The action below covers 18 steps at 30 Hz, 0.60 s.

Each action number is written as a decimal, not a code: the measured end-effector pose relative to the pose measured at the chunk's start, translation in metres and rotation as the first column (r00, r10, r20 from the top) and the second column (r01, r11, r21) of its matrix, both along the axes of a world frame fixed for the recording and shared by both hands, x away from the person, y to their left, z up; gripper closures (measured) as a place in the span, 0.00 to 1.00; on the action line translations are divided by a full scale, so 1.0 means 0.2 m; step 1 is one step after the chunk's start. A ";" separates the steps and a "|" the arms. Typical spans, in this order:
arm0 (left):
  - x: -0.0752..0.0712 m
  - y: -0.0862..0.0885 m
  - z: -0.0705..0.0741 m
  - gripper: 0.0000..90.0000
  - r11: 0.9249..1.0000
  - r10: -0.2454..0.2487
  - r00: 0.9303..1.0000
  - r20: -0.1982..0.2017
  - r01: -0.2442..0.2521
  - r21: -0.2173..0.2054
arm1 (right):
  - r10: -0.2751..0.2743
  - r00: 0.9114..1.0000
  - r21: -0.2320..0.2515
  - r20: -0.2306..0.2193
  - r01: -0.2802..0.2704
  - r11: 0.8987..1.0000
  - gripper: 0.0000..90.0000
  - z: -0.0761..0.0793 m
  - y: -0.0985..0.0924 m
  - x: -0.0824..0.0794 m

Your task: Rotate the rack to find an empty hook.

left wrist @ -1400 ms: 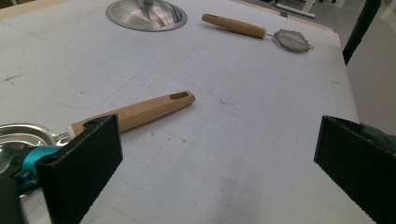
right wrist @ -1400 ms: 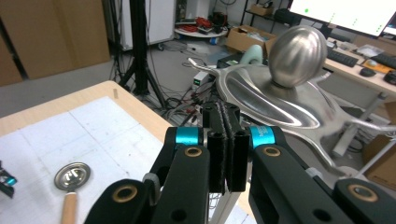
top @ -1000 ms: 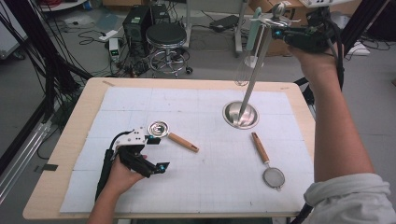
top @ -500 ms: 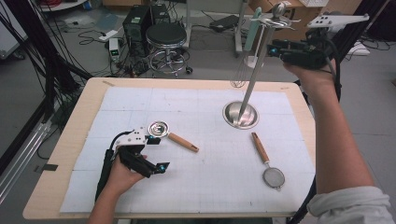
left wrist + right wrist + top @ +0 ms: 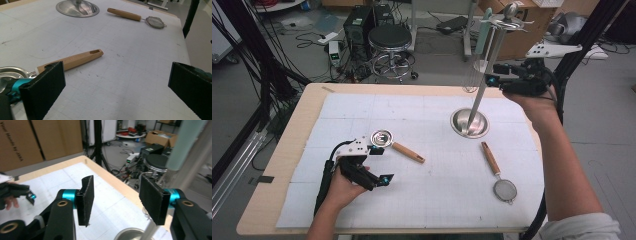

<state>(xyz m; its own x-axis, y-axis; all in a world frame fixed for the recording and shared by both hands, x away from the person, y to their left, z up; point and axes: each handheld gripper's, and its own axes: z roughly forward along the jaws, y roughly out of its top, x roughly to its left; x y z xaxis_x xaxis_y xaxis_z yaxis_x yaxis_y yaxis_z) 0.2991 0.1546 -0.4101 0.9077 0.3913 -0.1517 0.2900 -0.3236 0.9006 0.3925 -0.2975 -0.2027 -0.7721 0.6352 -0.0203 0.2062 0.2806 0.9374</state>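
Left hand point(image 5: 343, 184) low at the near left, forearm coming in from the near edge, palm down around the left gripper point(image 5: 381, 165). Gripper level, aimed right and slightly far, jaws spread wide, nothing between the pads point(image 5: 47, 85). Right arm stretched far along the right side, sleeve bunched at the near right corner, wrist raised. Right hand point(image 5: 532, 97) high at the far right, wrapped around the right gripper point(image 5: 491, 77), pointing left. Jaws there just been opening, now partly apart, pads point(image 5: 86, 197) bare, nothing clamped between them.
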 end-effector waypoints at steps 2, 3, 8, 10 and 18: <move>0.00 0.00 0.00 0.02 1.000 0.001 1.000 -0.001 -0.001 -0.003 | 0.026 1.000 0.002 -0.011 -0.026 1.000 0.49 -0.03 0.01 0.00; 0.00 0.00 0.00 0.02 1.000 -0.001 1.000 -0.001 0.001 -0.001 | 0.037 0.999 0.003 -0.012 -0.037 0.999 0.47 -0.04 0.02 0.00; 0.00 0.00 0.00 0.02 1.000 -0.002 1.000 0.000 0.002 0.004 | 0.082 0.996 0.004 -0.029 -0.082 0.997 0.45 -0.10 0.05 -0.02; 0.00 0.00 0.00 0.02 1.000 -0.001 1.000 -0.001 0.001 0.004 | 0.094 0.995 -0.007 -0.040 -0.094 0.996 0.43 -0.13 0.07 -0.04; 0.00 0.00 0.00 0.02 1.000 -0.001 1.000 -0.002 0.001 0.000 | 0.138 0.989 -0.004 -0.056 -0.139 0.990 0.40 -0.26 0.09 -0.09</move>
